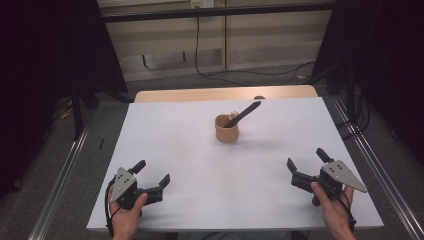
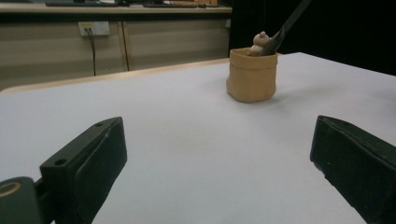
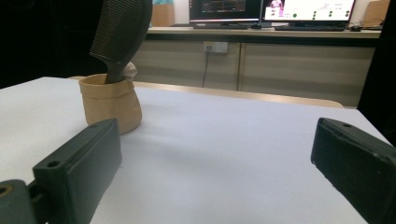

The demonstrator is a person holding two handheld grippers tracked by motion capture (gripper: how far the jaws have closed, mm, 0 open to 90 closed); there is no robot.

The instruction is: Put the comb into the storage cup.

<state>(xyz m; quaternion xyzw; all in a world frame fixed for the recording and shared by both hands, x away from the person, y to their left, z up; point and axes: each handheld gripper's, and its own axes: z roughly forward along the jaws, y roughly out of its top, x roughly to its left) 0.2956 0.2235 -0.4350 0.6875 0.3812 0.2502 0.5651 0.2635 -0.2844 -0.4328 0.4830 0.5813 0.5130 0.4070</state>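
A small tan pouch [image 1: 227,129] stands upright near the middle of the white table [image 1: 190,165]. A black comb [image 1: 243,114] leans out of it toward the far right, beside a small beige lump. My left gripper [image 1: 151,172] rests open at the near left, held by a hand. My right gripper [image 1: 306,158] rests open at the near right. The pouch [image 2: 251,74] and the comb [image 2: 289,23] lie ahead of the left jaws. In the right gripper view the pouch [image 3: 110,102] and the ribbed comb [image 3: 122,32] stand ahead to the left. Nothing sits between either pair of jaws.
A wooden strip [image 1: 225,93] borders the table's far edge. Metal rails [image 1: 65,170] run along both sides on the floor. Cabinets and a hanging cable [image 1: 196,45] lie behind. Monitors [image 3: 261,9] stand on a counter in the right gripper view.
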